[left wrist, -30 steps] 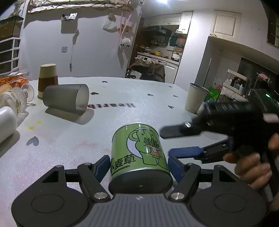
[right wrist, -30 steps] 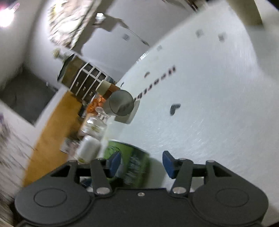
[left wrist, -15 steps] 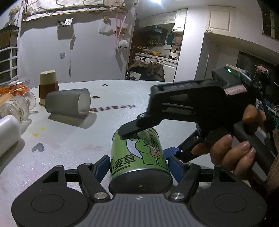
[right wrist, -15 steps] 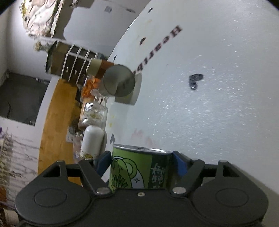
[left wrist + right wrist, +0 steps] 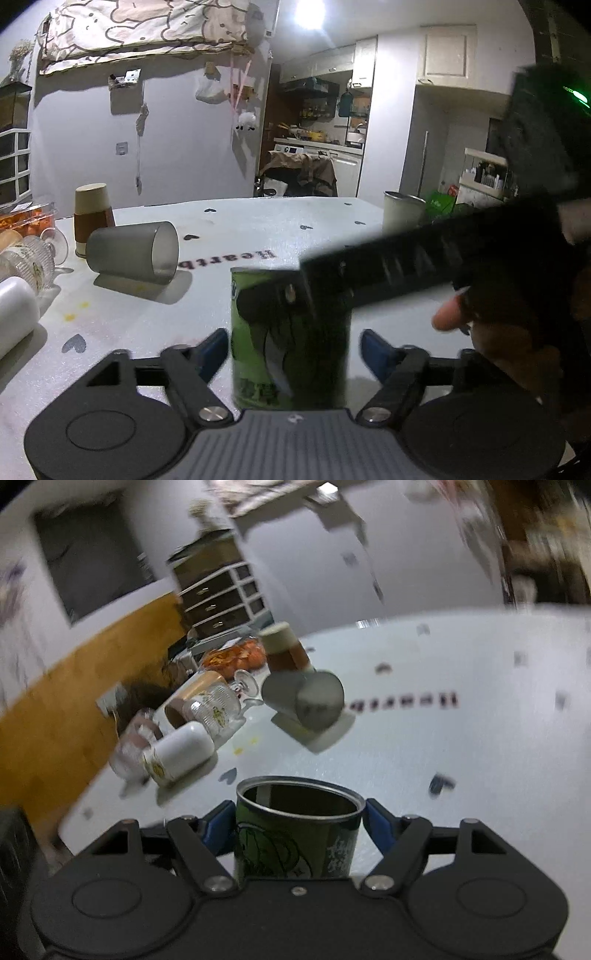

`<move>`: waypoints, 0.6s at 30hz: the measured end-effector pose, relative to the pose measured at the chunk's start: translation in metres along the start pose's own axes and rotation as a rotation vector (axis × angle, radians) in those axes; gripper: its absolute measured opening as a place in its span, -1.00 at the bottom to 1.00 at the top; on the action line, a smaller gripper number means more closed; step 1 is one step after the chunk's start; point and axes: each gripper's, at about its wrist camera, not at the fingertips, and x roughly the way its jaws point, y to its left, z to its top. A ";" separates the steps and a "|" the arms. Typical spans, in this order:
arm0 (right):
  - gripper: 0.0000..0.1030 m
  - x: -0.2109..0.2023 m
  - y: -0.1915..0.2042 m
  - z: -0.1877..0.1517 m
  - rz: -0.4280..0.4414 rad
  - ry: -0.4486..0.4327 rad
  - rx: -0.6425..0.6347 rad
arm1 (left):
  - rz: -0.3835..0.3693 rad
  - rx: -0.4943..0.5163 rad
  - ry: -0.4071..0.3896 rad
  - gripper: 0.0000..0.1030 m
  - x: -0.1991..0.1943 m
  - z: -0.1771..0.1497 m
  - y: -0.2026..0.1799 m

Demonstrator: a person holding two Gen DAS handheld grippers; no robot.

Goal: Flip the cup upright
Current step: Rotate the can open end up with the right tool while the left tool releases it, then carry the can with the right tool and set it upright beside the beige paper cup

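The green printed tin cup (image 5: 290, 354) stands upright, open mouth up, seen in the right wrist view (image 5: 297, 830) too. My right gripper (image 5: 299, 823) is shut on the cup, its blue pads (image 5: 376, 821) against both sides; it reaches in from the right in the left wrist view (image 5: 406, 266). My left gripper (image 5: 291, 350) is open, its blue pads (image 5: 212, 350) apart from the cup's sides. A frosted grey cup (image 5: 133, 254) lies on its side on the white table (image 5: 258, 229), mouth toward me, also in the right wrist view (image 5: 306, 701).
An upturned brown paper cup (image 5: 92, 214) stands behind the grey cup. Glassware (image 5: 29, 254) and a white bottle (image 5: 14, 314) lie at the table's left edge. A pale cup (image 5: 400, 212) stands at the far right.
The green cup has turned from lying on its side to upright in my right gripper. My left gripper has opened off it. The right wrist view has swung round.
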 end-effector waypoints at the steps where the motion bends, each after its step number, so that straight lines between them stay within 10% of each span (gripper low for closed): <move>1: 0.46 -0.002 0.003 -0.002 -0.004 -0.012 -0.038 | 0.000 -0.004 -0.007 0.84 -0.001 0.000 0.000; 18: 0.46 -0.005 -0.105 0.059 -0.502 -0.297 -0.159 | 0.015 -0.034 -0.033 0.96 -0.006 -0.005 0.007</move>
